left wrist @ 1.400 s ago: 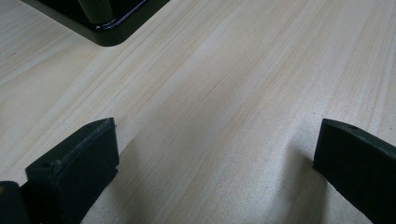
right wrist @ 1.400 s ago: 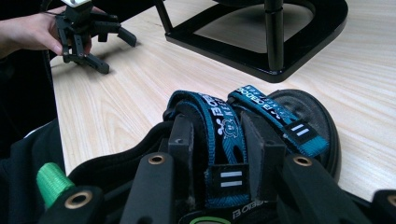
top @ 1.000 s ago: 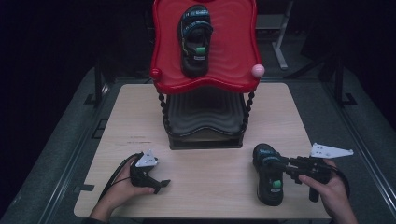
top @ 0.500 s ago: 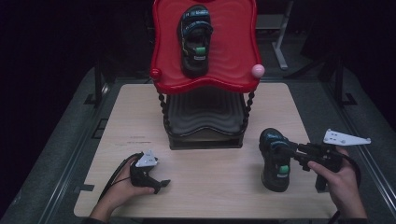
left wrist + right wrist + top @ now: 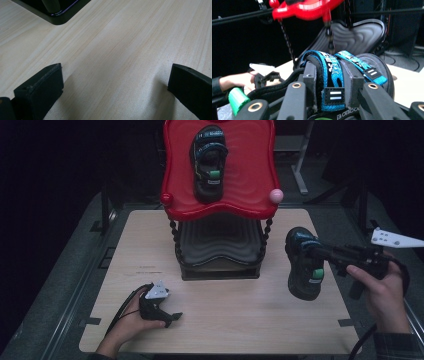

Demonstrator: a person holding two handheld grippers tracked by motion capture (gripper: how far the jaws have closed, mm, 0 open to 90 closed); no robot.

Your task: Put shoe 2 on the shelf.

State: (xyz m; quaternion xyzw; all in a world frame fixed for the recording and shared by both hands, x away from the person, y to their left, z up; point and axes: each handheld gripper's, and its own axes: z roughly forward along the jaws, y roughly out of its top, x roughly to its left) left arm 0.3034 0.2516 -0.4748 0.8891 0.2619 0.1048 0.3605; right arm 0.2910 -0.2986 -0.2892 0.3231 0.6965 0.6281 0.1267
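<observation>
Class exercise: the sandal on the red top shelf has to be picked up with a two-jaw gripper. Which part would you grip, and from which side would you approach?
Probably the blue strap across the sandal, coming from above and the front. It lies sole down on the red shelf, so the strap arches up as a narrow band the jaws can straddle. The right gripper holds the other sandal that way.

Surface (image 5: 235,320): 2-tier stand (image 5: 220,245) at rear centre; 1 sandal (image 5: 209,162) on its top tier. Second sandal (image 5: 304,265) right of stand, in right gripper (image 5: 320,254). Left gripper (image 5: 172,316) front left, on surface.
</observation>
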